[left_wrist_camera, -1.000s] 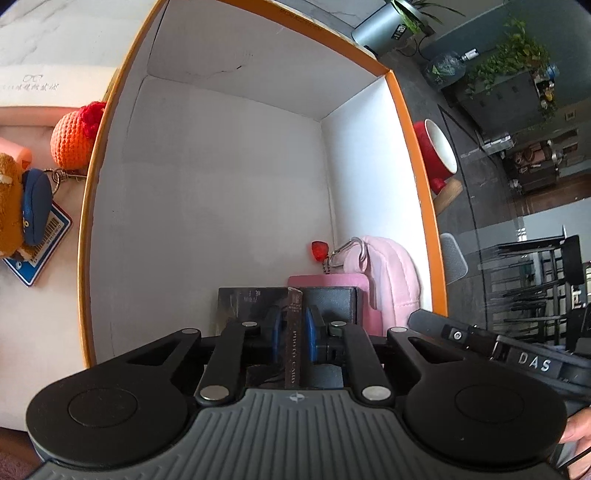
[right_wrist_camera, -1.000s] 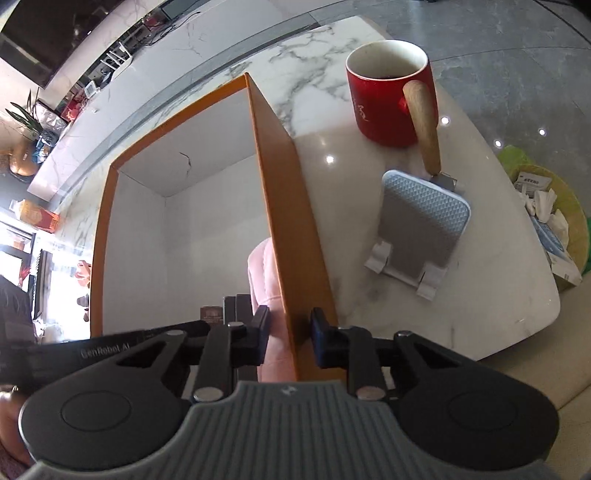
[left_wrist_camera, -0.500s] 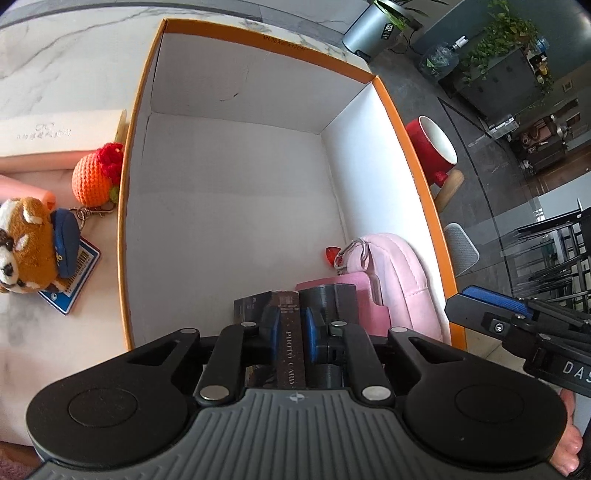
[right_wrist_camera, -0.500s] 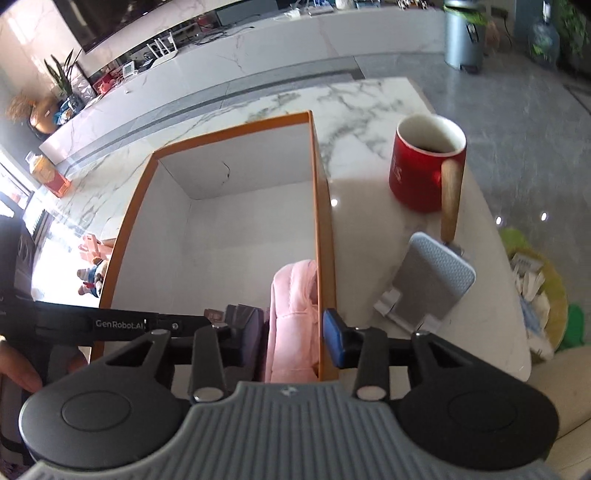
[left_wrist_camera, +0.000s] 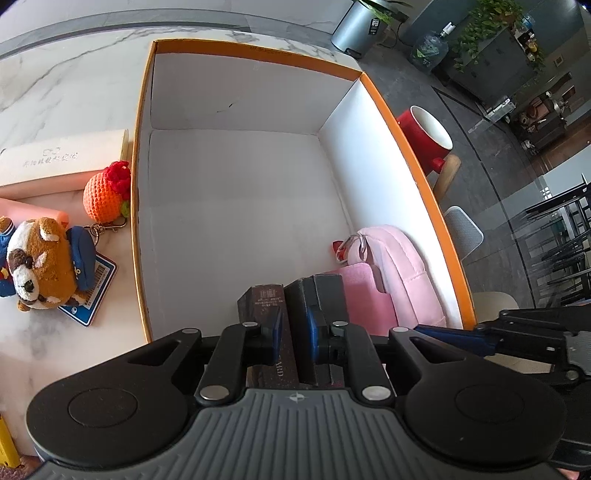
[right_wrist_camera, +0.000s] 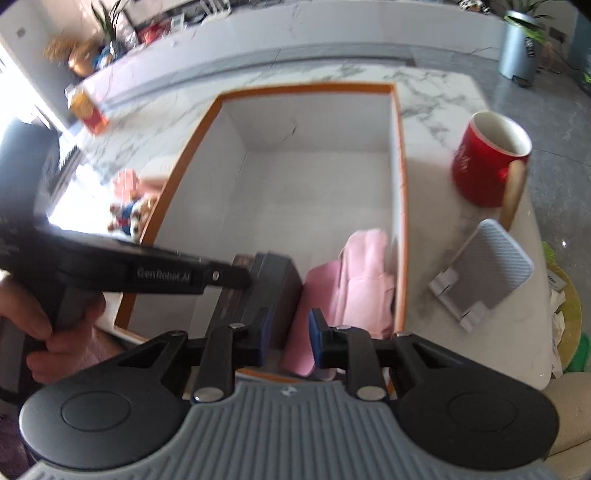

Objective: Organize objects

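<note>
Two tools: my left tool (left_wrist_camera: 293, 332) clamps a brown box (left_wrist_camera: 267, 314) to slot it into the bin (left_wrist_camera: 413, 155); right tool (right_wrist_camera: 286, 338) just narrowed, gripping nothing.

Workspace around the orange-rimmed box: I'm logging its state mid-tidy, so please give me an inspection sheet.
Surface: white marble tabletop, no spills seen.
Job's things: orange-rimmed white cardboard box holds a pink fabric backpack and a dark grey box; a slim dark brown box stands beside the grey one.
Clutter: brown plush dog, orange crocheted keyring, red mug and grey phone stand outside the box.
Grippers: left gripper clamps the brown box; right gripper has just been closing, nothing gripped.
Cables: nothing seen.
Surroundings: grey bin, potted plants.
</note>
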Action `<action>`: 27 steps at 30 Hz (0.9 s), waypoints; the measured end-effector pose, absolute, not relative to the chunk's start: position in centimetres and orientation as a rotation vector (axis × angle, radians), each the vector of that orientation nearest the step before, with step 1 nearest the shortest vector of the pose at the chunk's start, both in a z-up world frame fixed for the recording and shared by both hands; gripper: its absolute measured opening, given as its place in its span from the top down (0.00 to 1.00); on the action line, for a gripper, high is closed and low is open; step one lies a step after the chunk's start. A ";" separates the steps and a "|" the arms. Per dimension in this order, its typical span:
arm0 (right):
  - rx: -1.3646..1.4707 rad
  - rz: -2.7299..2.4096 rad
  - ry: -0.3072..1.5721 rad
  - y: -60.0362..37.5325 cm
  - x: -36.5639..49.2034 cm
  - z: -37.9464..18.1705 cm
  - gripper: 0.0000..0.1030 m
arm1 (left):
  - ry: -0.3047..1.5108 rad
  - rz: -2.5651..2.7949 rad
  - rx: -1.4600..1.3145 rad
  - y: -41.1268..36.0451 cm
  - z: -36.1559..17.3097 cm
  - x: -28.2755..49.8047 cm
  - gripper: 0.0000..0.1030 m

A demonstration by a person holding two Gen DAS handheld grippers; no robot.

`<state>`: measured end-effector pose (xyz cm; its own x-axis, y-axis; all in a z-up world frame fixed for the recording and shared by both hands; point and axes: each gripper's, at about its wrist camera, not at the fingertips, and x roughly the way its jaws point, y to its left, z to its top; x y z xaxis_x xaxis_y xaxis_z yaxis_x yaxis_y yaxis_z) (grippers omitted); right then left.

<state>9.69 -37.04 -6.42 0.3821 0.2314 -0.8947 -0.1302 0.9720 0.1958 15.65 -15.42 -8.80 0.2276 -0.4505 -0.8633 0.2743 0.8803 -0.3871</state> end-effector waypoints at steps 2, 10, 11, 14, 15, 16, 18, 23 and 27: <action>0.078 0.221 1.189 -36.6 10.4 -7.5 0.77 | 1.246 -0.509 -0.172 -15.4 -8.9 15.7 0.83; -0.110 0.130 1.240 -34.6 11.7 -9.1 0.65 | 1.250 -0.526 -0.188 -15.0 -9.1 15.8 0.85; -0.154 0.120 1.244 -34.3 11.8 -9.1 0.65 | 1.248 -0.530 -0.189 -15.0 -9.2 15.8 0.86; -0.253 0.101 1.276 -33.4 12.3 -9.6 0.65 | 1.245 -0.540 -0.194 -14.8 -9.2 15.7 0.89; -0.269 0.101 1.298 -33.2 12.7 -9.9 0.64 | 1.245 -0.546 -0.200 -14.7 -9.2 15.8 0.90; -0.289 0.095 1.315 -33.0 13.0 -10.2 0.64 | 1.245 -0.551 -0.204 -14.5 -9.3 15.7 0.92; -0.321 0.077 1.354 -32.7 13.9 -10.9 0.64 | 1.245 -0.565 -0.213 -14.3 -9.3 15.8 0.96; -0.344 0.059 1.405 -32.4 15.2 -11.5 0.47 | 1.249 -0.616 -0.239 -14.3 -9.4 15.8 0.97; -0.363 0.044 1.416 -32.1 15.4 -11.8 0.38 | 1.251 -0.632 -0.249 -14.5 -9.5 16.0 0.97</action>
